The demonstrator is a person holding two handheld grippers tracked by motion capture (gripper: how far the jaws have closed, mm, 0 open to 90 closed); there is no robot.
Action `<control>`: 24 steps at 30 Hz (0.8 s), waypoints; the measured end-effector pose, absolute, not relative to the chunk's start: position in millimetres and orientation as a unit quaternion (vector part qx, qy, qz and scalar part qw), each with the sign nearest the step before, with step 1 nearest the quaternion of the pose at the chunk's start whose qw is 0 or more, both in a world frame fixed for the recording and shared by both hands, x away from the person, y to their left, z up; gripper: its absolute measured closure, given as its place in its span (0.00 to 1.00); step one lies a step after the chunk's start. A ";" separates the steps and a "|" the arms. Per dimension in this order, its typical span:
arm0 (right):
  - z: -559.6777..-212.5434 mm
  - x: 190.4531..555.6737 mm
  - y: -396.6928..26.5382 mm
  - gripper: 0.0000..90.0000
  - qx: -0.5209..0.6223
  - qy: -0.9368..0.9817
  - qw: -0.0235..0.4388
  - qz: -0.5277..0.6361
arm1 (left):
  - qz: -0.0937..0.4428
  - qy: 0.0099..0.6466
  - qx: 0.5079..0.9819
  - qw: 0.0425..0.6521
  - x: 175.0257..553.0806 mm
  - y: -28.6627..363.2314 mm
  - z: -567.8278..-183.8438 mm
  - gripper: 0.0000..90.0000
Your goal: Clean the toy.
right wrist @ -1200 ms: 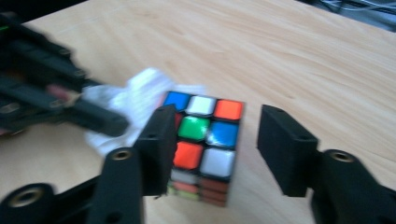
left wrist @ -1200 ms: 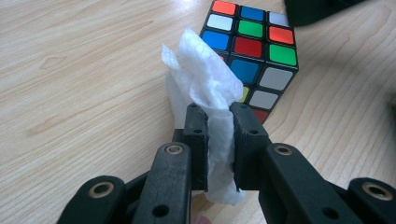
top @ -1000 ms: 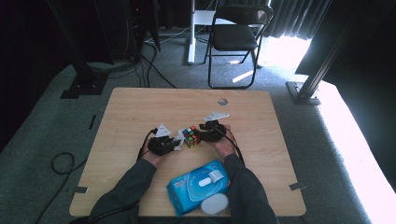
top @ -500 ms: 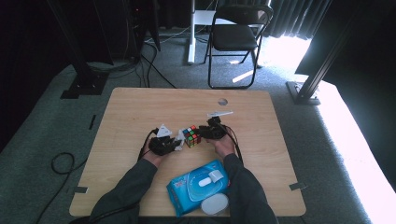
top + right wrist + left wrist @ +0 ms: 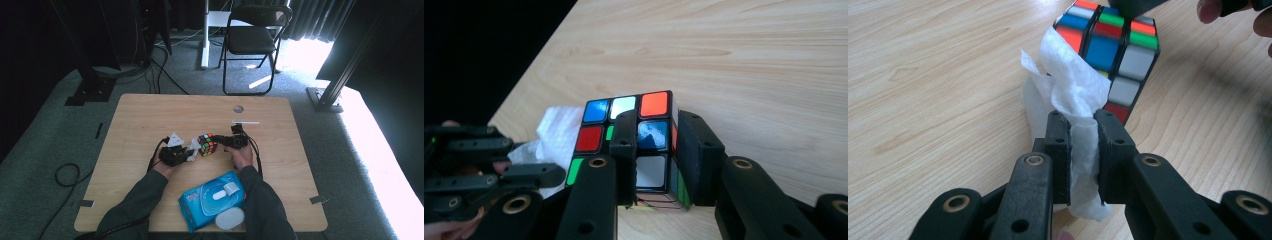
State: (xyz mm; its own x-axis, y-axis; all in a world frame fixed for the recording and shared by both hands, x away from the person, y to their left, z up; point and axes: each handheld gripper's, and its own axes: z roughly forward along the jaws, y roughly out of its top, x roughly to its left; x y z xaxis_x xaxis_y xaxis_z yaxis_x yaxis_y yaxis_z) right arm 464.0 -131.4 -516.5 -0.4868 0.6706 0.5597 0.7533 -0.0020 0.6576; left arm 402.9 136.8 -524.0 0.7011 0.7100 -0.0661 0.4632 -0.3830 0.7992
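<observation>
A scrambled Rubik's cube (image 5: 206, 144) sits mid-table (image 5: 150, 115). My left gripper (image 5: 192, 152) is shut on a crumpled white wipe (image 5: 1073, 95), whose free end lies against the cube's (image 5: 1120, 55) near face. In the left gripper view the jaws (image 5: 1083, 135) pinch the wipe tight. My right gripper (image 5: 220, 141) comes at the cube from its right. Its jaws (image 5: 656, 150) have just been closing and now clamp an edge of the cube (image 5: 624, 130), one pad on each face. The wipe (image 5: 556, 132) and the left gripper (image 5: 489, 175) sit beyond the cube.
A blue pack of wet wipes (image 5: 212, 199) lies between the forearms near the front edge, with a round white lid (image 5: 230, 218) beside it. A cable hole (image 5: 238, 108) and a thin white strip (image 5: 245, 122) are farther back. A folding chair (image 5: 252, 40) stands beyond the table.
The right gripper has come in toward the cube and a little down, and its jaws have narrowed onto the cube's edge. The left gripper and the wipe have stayed put.
</observation>
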 end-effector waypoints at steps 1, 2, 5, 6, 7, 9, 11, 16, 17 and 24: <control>-517.2 464.0 -134.3 0.80 -0.509 -0.701 0.040 -0.499 | 0.145 0.358 0.819 0.424 402.9 136.6 -524.1 0.87; -518.3 463.9 -137.8 0.80 -0.513 -0.696 0.040 -0.501 | 0.145 0.358 0.819 0.424 402.9 136.4 -524.2 0.87; -518.9 462.4 -144.6 0.81 -0.521 -0.691 0.028 -0.501 | 0.144 0.357 0.820 0.424 403.0 135.7 -524.5 0.87; -518.6 461.5 -145.4 0.83 -0.521 -0.692 0.023 -0.499 | 0.144 0.358 0.820 0.424 403.0 135.2 -524.8 0.87; -518.4 459.8 -145.9 0.92 -0.519 -0.698 0.014 -0.493 | 0.144 0.357 0.820 0.423 403.2 135.0 -525.0 0.87; -519.3 457.0 -145.2 0.92 -0.519 -0.708 -0.003 -0.479 | 0.143 0.358 0.820 0.424 403.3 134.8 -525.3 0.87; -520.7 453.3 -143.7 0.89 -0.511 -0.720 -0.008 -0.469 | 0.143 0.358 0.820 0.423 403.4 134.8 -525.2 0.87; -521.1 442.3 -137.0 0.76 -0.459 -0.763 -0.031 -0.454 | 0.144 0.360 0.818 0.425 404.0 136.4 -523.6 0.87; -518.1 439.5 -135.8 0.69 -0.445 -0.768 -0.044 -0.458 | 0.145 0.360 0.818 0.424 404.1 136.7 -523.3 0.87; -501.3 437.0 -124.7 0.38 -0.366 -0.802 -0.095 -0.463 | 0.147 0.361 0.817 0.424 404.6 137.6 -522.3 0.87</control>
